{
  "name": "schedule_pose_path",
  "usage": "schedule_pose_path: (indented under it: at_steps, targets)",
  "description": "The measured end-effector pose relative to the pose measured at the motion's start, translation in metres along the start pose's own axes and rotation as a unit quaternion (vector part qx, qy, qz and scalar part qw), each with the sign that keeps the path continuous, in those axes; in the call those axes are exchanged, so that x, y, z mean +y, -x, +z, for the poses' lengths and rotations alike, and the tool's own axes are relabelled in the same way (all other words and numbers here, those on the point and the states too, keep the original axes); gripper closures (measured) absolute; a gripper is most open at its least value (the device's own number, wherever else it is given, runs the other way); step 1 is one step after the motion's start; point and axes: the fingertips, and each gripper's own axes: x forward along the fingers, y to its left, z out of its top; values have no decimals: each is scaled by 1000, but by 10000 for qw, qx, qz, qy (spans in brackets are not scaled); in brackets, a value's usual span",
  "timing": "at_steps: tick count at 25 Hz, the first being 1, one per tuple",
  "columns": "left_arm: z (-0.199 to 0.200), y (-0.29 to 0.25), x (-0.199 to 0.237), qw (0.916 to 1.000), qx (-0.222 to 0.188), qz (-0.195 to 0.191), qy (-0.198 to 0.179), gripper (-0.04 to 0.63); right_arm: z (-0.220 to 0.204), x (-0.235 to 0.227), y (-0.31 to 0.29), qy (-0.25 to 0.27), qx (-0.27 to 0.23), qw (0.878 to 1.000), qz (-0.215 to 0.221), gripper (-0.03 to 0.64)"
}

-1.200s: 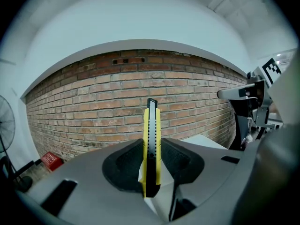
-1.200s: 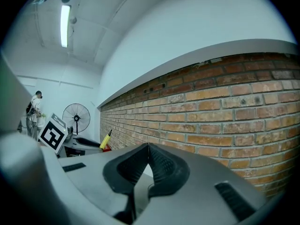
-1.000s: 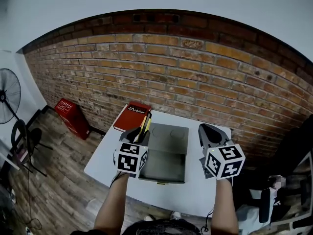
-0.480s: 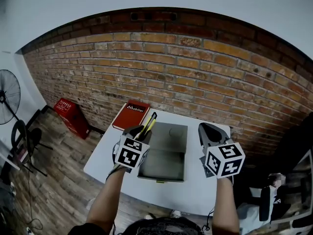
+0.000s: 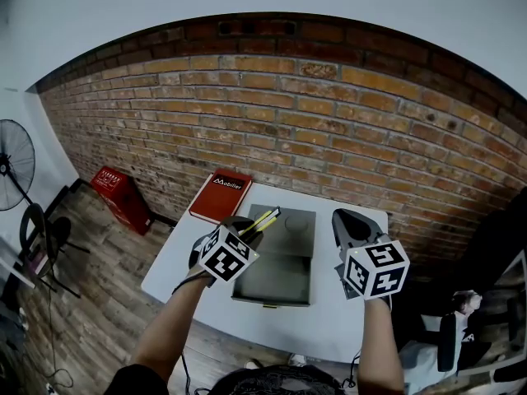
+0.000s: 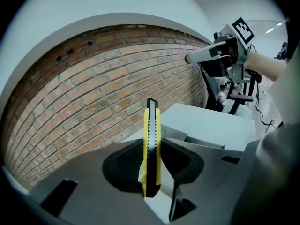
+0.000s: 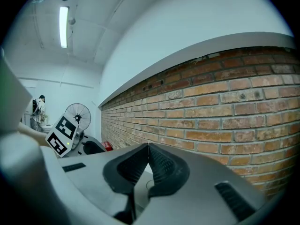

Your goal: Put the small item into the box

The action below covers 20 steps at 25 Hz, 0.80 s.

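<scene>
A yellow and black utility knife [image 5: 265, 218] is clamped in my left gripper [image 5: 249, 228], its tip slanting to the right over the raised lid of the open grey box [image 5: 274, 280]. In the left gripper view the knife [image 6: 152, 139] stands upright between the pads, with the left gripper [image 6: 152, 162] shut on it. My right gripper [image 5: 343, 220] hovers at the box's right side; the right gripper view shows the right gripper [image 7: 147, 154] with its jaws together and nothing in them.
The box sits on a small white table [image 5: 328, 329] against a brick wall. A red book [image 5: 221, 196] lies at the table's back left corner. On the floor to the left are a red case [image 5: 120, 192] and a fan [image 5: 13, 160]. An office chair [image 5: 461, 336] stands to the right.
My left gripper has rolled and sunk toward the box; the knife, which pointed away along the box's left edge, now slants right over the lid. The right gripper has stayed put.
</scene>
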Motion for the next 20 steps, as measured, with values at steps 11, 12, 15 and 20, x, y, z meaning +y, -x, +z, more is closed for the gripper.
schedule_pose_path:
  at_steps: [11, 12, 15, 20]
  targets:
    - [-22, -37, -46, 9900, 633, -900, -885, 463, -7, 1, -1, 13, 51, 10000, 60, 597]
    - [-24, -40, -48, 9886, 692, -942, -946, 463, -8, 1, -1, -2, 52, 10000, 64, 597]
    - [-28, -45, -55, 9847, 848, -1048, -1106, 463, -12, 1, 0, -8, 75, 10000, 65, 597]
    - [-40, -59, -65, 9764, 1149, -1355, -1227, 463, -15, 2, -1, -15, 114, 9999, 56, 597]
